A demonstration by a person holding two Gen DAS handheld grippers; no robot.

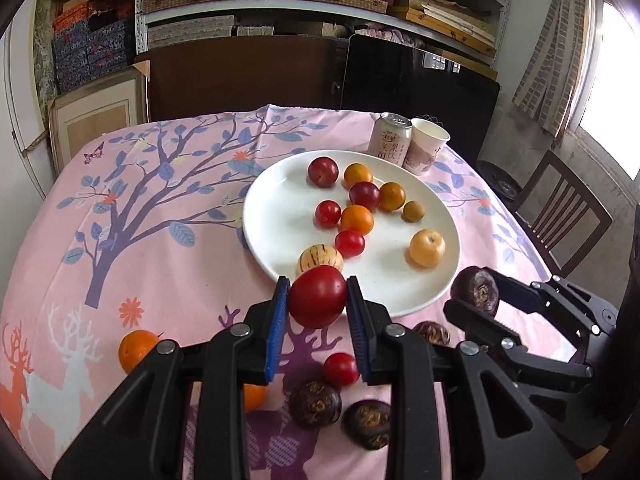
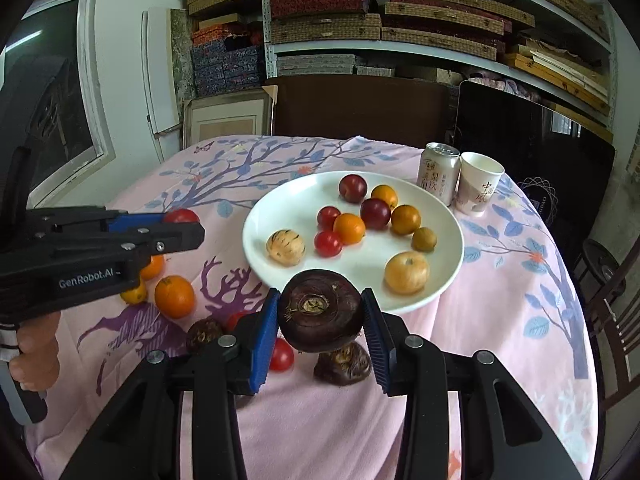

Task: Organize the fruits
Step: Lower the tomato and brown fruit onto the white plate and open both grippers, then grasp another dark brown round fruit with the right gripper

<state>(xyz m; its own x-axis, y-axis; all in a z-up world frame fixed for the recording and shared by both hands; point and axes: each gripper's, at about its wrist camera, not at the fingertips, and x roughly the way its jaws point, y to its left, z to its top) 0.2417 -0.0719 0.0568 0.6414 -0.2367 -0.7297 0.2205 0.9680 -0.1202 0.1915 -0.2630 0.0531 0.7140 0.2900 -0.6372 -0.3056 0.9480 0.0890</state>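
My left gripper [image 1: 318, 300] is shut on a red tomato [image 1: 318, 296] and holds it above the cloth at the near rim of the white plate [image 1: 276, 184]. My right gripper [image 2: 320, 314] is shut on a dark brown water chestnut [image 2: 320, 310], just before the plate's near rim [image 2: 280, 200]. The plate holds several red, orange and yellow fruits. The right gripper also shows in the left wrist view [image 1: 476, 292], and the left gripper in the right wrist view [image 2: 188, 224]. Loose on the cloth lie oranges [image 2: 174, 296], a small tomato [image 1: 341, 369] and water chestnuts [image 1: 315, 404].
A drink can [image 1: 390, 138] and a paper cup [image 1: 426, 146] stand behind the plate at the far right. The table wears a pink patterned cloth [image 1: 160, 200]. A wooden chair [image 1: 560, 216] stands right of the table; shelves of boxes [image 2: 380, 20] are behind.
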